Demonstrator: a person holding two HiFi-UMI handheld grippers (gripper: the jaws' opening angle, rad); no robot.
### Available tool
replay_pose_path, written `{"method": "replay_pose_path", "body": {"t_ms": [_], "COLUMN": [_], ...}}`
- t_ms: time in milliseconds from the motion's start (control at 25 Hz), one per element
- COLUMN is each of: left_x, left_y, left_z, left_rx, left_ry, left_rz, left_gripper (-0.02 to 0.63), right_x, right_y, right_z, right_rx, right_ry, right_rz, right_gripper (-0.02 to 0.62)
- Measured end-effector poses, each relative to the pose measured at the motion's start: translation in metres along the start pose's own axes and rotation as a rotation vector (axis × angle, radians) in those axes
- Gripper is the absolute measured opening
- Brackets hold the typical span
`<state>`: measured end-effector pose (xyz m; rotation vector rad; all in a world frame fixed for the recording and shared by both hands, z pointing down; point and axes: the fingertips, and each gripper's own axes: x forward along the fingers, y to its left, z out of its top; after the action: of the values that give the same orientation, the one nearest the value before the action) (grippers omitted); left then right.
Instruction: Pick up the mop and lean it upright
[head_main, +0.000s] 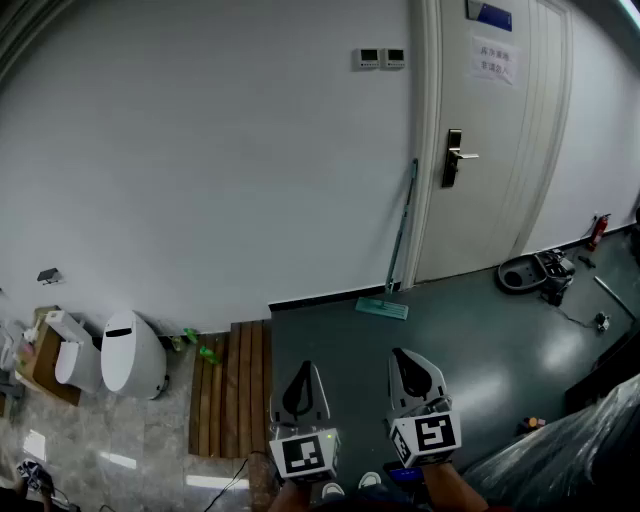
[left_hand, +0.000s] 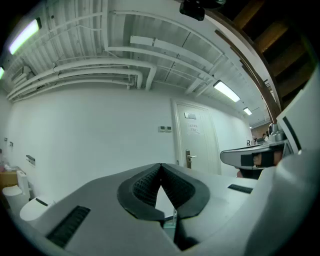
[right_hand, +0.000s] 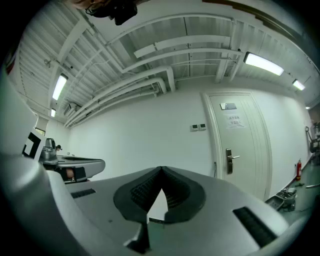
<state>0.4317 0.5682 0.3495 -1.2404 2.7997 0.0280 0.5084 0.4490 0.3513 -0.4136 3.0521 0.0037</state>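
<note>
Left gripper (head_main: 303, 372) and right gripper (head_main: 402, 358) are pointing level at the bottom of the head view, side by side above the dark floor (head_main: 470, 350). Each is carrying a marker cube (head_main: 305, 455) printed with a black-and-white square pattern; the pattern is bearing no readable text.

1. Left gripper: in the left gripper view its jaws are meeting at the tips and are clamping nothing.
2. Right gripper: in the right gripper view its jaws are likewise pressing together at the tips, with nothing between them.

The mop (head_main: 400, 235) is standing well apart from both grippers, across the floor. It is leaning upright, with the top of its handle resting at the edge of the door frame (head_main: 425, 120), left of the door (head_main: 490, 150). Its flat teal head is lying on the floor at the foot of the wall (head_main: 200, 150).

Labels:
- A paper notice (head_main: 494, 58) is hanging on the door; its print is showing too small to read.
- A blue plate (head_main: 489, 14) is sitting above the notice; its text is unreadable.
- Two small wall panels (head_main: 379, 58) are sitting left of the door frame.

A wooden slat panel (head_main: 232, 385) is lying on the floor left of the grippers.
</note>
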Motion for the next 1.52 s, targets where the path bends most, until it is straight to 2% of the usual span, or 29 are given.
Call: {"method": "replay_pose_path", "body": {"t_ms": [480, 840, 1040, 1240, 1520], "left_x": [0.033, 0.062, 0.098, 0.142, 0.214], "left_y": [-0.037, -0.031, -0.018, 0.000, 0.048], "left_z": [-0.009, -0.010, -0.023, -0.027, -0.033], "left_rx": [0.019, 0.030, 0.028, 0.018, -0.002], "left_ry": [0.001, 0.009, 0.009, 0.007, 0.005], "left_rz": [0.006, 0.029, 0.006, -0.007, -0.028], "left_gripper": [0.015, 0.015, 0.015, 0.015, 0.015], "right_x": [0.008, 0.038, 0.073, 0.119, 0.206], "right_y": [-0.053, -0.066, -0.070, -0.075, -0.071], "right_z": [-0.014, -0.020, -0.029, -0.031, -0.033], "right_rx": [0.041, 0.079, 0.103, 0.080, 0.069], "right_ry": [0.014, 0.009, -0.005, -0.007, -0.005], "right_rz": [-0.001, 0.016, 0.010, 0.004, -0.005], "right_gripper": [0.017, 0.017, 0.017, 0.017, 0.017]}}
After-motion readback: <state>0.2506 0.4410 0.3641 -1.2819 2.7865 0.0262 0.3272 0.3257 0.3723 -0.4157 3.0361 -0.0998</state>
